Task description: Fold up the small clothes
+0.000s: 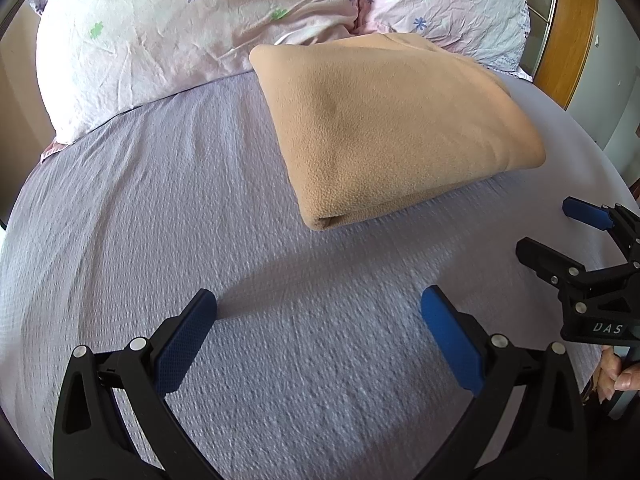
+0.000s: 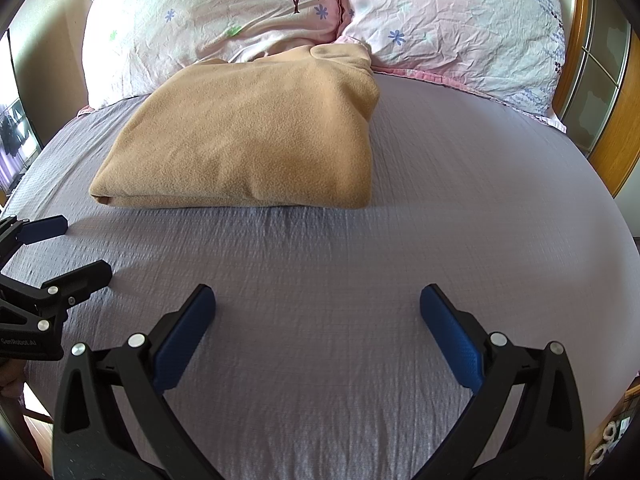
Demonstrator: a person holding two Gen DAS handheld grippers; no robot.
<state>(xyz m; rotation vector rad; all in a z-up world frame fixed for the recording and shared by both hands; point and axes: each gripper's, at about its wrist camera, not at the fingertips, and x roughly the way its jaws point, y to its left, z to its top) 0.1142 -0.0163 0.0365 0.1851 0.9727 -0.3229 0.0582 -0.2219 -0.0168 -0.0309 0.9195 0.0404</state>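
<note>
A tan fleece garment (image 1: 396, 128) lies folded into a thick rectangle on the lilac bed sheet (image 1: 168, 208), its far edge against the pillows. It also shows in the right wrist view (image 2: 248, 140). My left gripper (image 1: 318, 306) is open and empty, hovering over bare sheet in front of the garment's near corner. My right gripper (image 2: 318, 304) is open and empty too, over the sheet in front of the garment. Each gripper appears at the edge of the other's view, the right one (image 1: 548, 228) and the left one (image 2: 80, 248), both with jaws apart.
Two floral pillows (image 1: 168, 28) (image 2: 452, 28) lie along the head of the bed. A wooden headboard (image 2: 600, 92) curves at the right. The sheet (image 2: 460, 208) spreads bare to the right of the garment. The bed's edge runs close below the grippers.
</note>
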